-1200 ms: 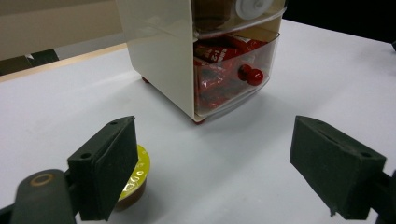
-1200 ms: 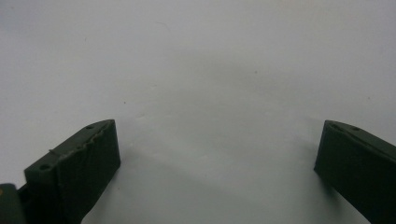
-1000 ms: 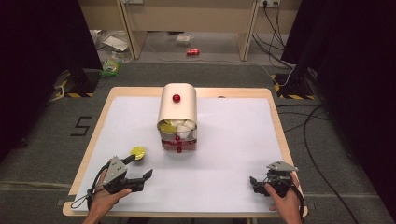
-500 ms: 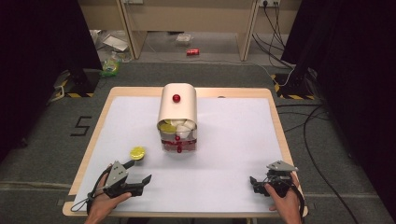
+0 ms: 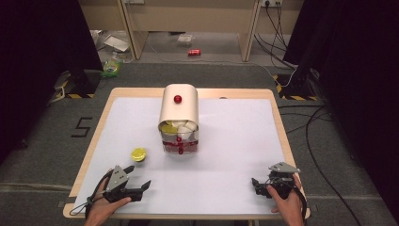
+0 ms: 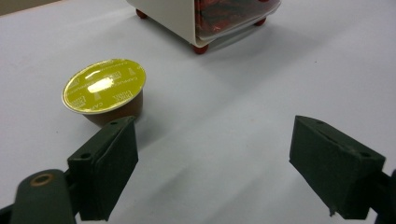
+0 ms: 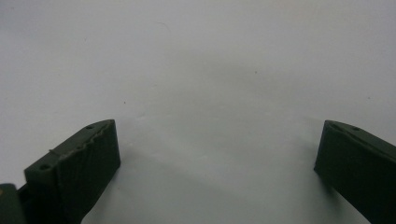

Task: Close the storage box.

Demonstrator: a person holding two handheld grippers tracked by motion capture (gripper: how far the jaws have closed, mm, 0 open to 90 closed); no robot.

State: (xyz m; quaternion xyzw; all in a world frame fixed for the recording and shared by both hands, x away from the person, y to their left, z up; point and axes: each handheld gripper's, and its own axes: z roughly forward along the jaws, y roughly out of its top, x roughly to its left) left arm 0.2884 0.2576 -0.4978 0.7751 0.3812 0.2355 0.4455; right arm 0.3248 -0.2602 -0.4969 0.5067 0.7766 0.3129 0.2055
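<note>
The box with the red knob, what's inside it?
The box holds a yellow capsule and white capsules at its open front. Red ones fill its clear bottom. Its solid top covers whatever lies deeper.

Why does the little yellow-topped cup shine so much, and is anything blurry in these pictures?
In the left gripper view, the coffee capsule has a foil lid that throws back overhead light as a white glare patch, and it casts a soft shadow on the table. In the right gripper view, the near jaws look soft and out of focus. The high view is dim at its edges.
</note>
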